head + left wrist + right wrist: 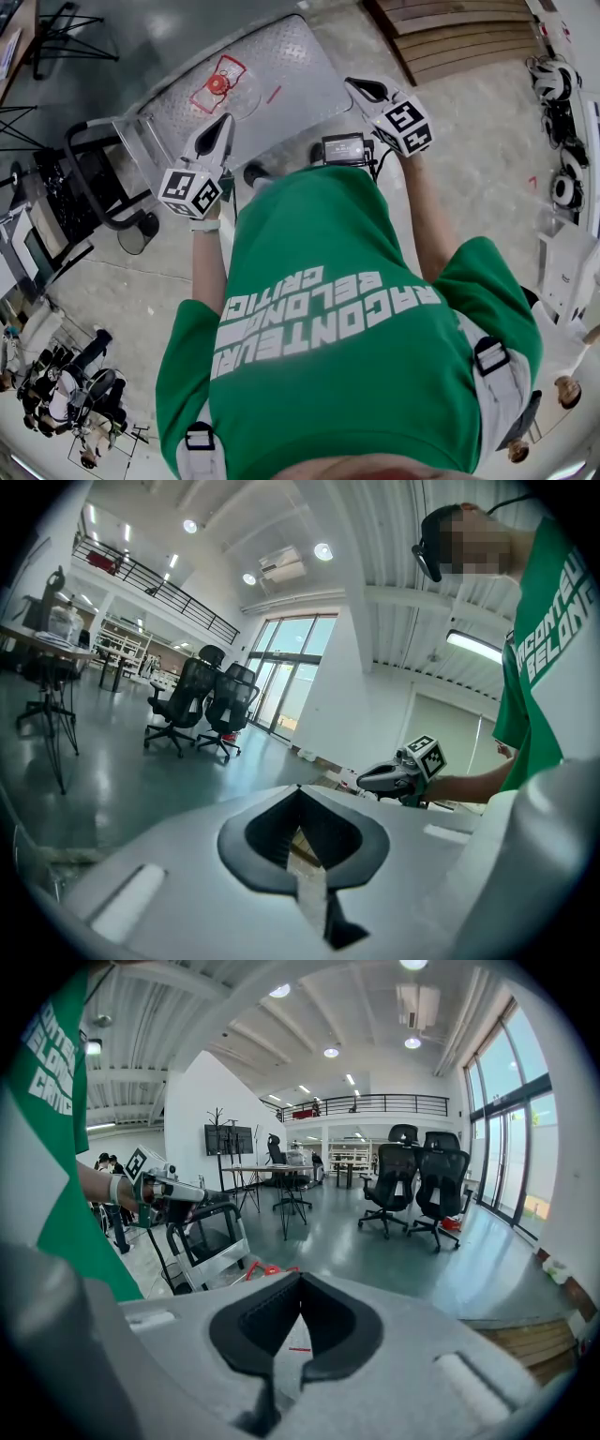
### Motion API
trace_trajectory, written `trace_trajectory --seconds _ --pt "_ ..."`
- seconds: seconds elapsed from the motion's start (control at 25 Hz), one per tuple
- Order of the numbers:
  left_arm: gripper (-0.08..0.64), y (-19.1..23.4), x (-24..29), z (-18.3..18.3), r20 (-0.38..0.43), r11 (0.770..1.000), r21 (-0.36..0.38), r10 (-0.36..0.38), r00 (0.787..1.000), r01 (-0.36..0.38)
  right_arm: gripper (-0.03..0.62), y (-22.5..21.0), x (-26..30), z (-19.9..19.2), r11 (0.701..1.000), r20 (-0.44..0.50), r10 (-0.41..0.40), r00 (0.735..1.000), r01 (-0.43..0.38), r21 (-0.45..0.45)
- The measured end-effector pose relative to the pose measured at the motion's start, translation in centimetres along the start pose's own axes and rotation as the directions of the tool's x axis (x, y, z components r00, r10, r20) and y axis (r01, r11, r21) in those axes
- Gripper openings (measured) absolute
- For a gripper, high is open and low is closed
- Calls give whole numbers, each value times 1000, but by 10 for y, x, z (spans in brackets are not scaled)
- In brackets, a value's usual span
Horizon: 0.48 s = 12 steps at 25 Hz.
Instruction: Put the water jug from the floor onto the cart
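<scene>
**Above the cart's near edge, both grippers shut and empty**

Ahead of the person's chest, the left gripper (223, 122) points forward and a little downward, its jaws pressed together at the tips with nothing between them. The right gripper (358, 86) tilts down more steeply; its jaws are likewise closed on nothing. Both bare forearms reach straight out from a green shirt (347, 337), well apart from each other.

The left gripper's tip hangs over the handle end of the cart (291, 75), beside the grey handle (89, 178); the right gripper hangs at the platform's opposite near corner. The water jug (218, 84), clear with a red cap and red handle, is on the cart's metal platform, beyond the left gripper and apart from both.

Below the right gripper a small black box (343, 148) with a cable lies on the floor. Wooden planks (459, 37) lie past the cart, and black office chairs (412, 1185) stand by the windows.
</scene>
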<state>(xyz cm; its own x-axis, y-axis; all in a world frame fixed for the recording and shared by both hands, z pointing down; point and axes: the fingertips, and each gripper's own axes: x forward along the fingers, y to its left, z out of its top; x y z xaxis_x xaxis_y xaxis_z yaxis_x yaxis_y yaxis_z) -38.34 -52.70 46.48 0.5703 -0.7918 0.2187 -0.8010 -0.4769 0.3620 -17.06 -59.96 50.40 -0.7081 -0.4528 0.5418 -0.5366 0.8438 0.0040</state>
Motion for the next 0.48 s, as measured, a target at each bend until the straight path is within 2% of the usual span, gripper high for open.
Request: trace_trajectory --seconds 0.48 --pt "11 4 -1 -1 -8 1000 6 -9 1000 9 -8 3 4 1 1000 0 -7 1000 7 5"
